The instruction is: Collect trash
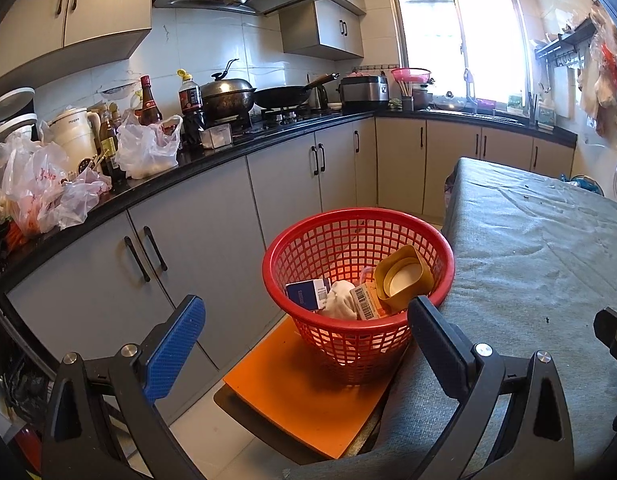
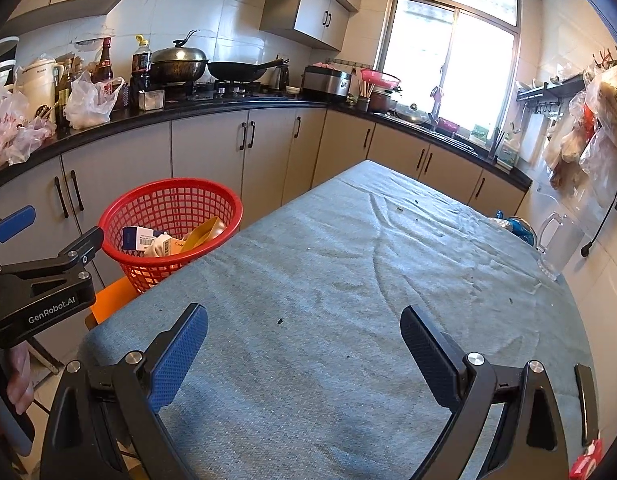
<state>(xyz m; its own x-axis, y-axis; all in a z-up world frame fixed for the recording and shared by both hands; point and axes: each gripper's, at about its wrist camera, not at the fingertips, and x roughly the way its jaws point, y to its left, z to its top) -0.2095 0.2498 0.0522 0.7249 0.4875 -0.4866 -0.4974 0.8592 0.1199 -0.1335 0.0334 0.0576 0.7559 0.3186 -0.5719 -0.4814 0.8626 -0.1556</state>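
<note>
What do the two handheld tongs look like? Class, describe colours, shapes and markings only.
Both tongs have black angular frames with silver bolts. Each pairs a blue dimpled pad with a black dimpled pad. White "GenRobot.AI" lettering marks the left frame.

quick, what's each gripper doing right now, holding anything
Left gripper: open, holding nothing, fingers spread in front of the red basket.
Right gripper: open, holding nothing, above the cloth-covered table.

Both tongs, L [image 1: 306, 322] & R [image 2: 304, 330], spread wide, empty.
</note>
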